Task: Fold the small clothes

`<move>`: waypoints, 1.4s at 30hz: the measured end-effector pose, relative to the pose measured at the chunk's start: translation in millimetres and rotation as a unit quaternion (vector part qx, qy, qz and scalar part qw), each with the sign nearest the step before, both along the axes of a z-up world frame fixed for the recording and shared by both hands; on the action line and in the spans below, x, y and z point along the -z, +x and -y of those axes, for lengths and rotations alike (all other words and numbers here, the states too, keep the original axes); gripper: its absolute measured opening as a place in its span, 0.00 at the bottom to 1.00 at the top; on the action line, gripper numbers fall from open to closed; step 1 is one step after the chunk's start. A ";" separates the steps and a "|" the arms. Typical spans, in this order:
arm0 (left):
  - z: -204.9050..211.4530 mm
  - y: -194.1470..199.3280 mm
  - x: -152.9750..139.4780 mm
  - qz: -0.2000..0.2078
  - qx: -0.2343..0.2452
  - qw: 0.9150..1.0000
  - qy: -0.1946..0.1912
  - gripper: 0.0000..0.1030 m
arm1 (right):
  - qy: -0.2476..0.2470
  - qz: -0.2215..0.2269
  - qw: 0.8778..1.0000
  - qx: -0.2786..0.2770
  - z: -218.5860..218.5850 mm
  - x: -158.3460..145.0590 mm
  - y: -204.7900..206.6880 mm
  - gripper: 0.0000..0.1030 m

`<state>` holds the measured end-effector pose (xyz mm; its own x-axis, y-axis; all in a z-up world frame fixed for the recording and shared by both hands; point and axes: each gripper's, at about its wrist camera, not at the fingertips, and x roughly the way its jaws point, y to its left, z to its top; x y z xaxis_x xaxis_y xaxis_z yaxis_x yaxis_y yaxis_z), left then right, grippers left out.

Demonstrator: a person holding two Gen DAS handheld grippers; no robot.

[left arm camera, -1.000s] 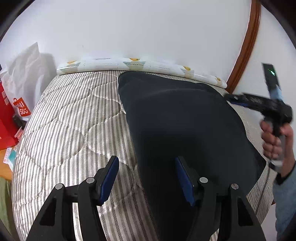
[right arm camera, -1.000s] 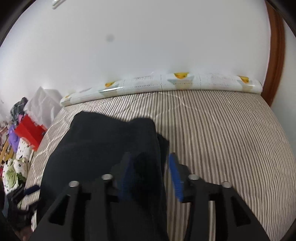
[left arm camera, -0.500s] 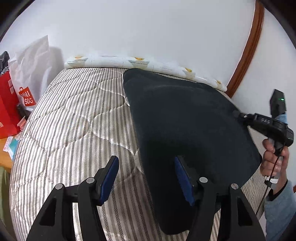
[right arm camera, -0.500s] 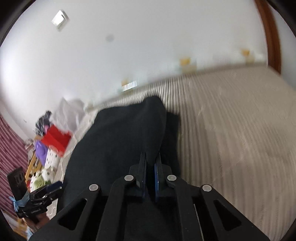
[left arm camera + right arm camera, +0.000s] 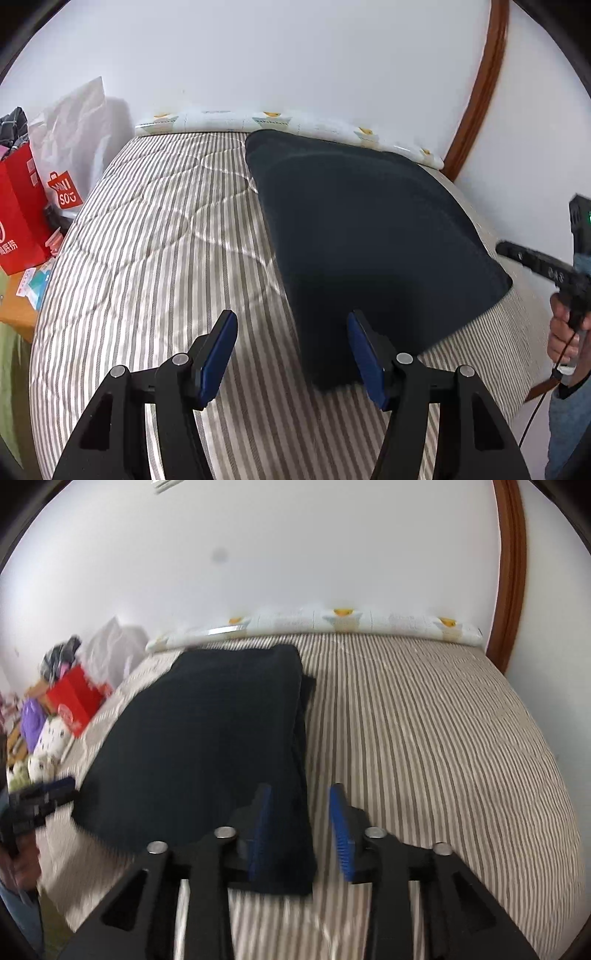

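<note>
Across the striped quilted bed [image 5: 155,258], against a white wall [image 5: 295,55], lies the folded dark garment [image 5: 369,229]; red bags [image 5: 22,206] stand beside. Both tongs, left [image 5: 291,350] and right [image 5: 301,830], gape empty, though the right view is blurred.

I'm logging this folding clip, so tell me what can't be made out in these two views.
- Dark garment: its type; folded, plain, left wrist view.
- Its underside: hidden against the striped mattress.
- Left hand-held gripper: blurred and cut off at the right wrist view's edge.
- Red bag: print cropped.
</note>
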<state>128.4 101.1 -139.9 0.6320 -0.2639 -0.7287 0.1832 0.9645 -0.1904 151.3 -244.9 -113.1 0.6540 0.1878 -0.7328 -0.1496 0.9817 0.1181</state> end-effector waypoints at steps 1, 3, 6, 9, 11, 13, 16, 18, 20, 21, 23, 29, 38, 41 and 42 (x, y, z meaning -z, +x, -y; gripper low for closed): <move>0.4 -4.3 1.0 -0.001 0.003 1.000 0.002 0.58 | -0.004 -0.004 1.000 -0.003 0.1 2.6 -11.8 0.38; 1.8 -14.0 4.3 -0.002 0.011 1.000 0.006 0.57 | -0.005 -0.008 1.000 -0.004 1.9 11.6 -36.8 0.38; 7.4 -23.4 12.8 -0.008 0.019 1.000 0.018 0.57 | 0.007 -0.014 1.000 -0.011 0.6 28.9 -56.1 0.38; 17.0 -25.1 23.5 -0.013 0.022 0.999 0.033 0.57 | 0.013 -0.021 1.000 -0.009 -8.3 44.6 -52.4 0.38; 23.2 -24.8 29.7 -0.009 0.019 0.999 0.045 0.57 | 0.023 -0.019 1.000 -0.004 -13.7 53.4 -44.2 0.38; 26.6 -21.5 35.6 -0.012 0.013 0.999 0.043 0.57 | 0.036 -0.020 0.999 0.008 -14.6 58.2 -37.3 0.38; 26.2 -18.7 36.5 0.000 0.001 1.000 0.030 0.57 | 0.088 -0.018 0.996 0.018 -12.3 59.8 -27.4 0.38; 25.9 -14.7 34.6 0.008 -0.003 1.000 0.019 0.50 | 0.092 -0.016 0.995 0.024 -14.6 60.2 -22.0 0.38; 27.2 -10.7 32.8 0.012 -0.008 1.000 0.013 0.40 | 0.088 -0.017 0.996 0.027 -18.9 61.6 -16.4 0.38; 28.4 -8.5 33.1 0.011 -0.008 1.000 0.012 0.29 | 0.091 -0.016 0.995 0.028 -19.3 61.2 -14.9 0.37; 32.7 -3.4 34.2 0.013 -0.017 1.000 0.019 0.25 | 0.104 -0.015 0.994 0.020 -19.2 61.7 -12.5 0.26; 46.1 6.1 29.2 0.023 -0.017 0.999 0.027 0.19 | 0.093 0.029 0.995 0.013 -16.9 51.3 -15.0 0.13; 85.9 39.9 24.0 0.015 -0.001 1.000 0.020 0.19 | 0.100 0.017 0.994 0.029 32.1 51.8 18.2 0.13; 90.3 35.7 29.6 0.010 0.002 0.999 0.044 0.19 | 0.095 0.000 0.995 0.019 36.7 58.0 10.6 0.13; 89.7 35.1 31.8 0.007 0.004 0.999 0.044 0.19 | 0.078 -0.004 0.997 0.018 34.8 61.1 7.8 0.12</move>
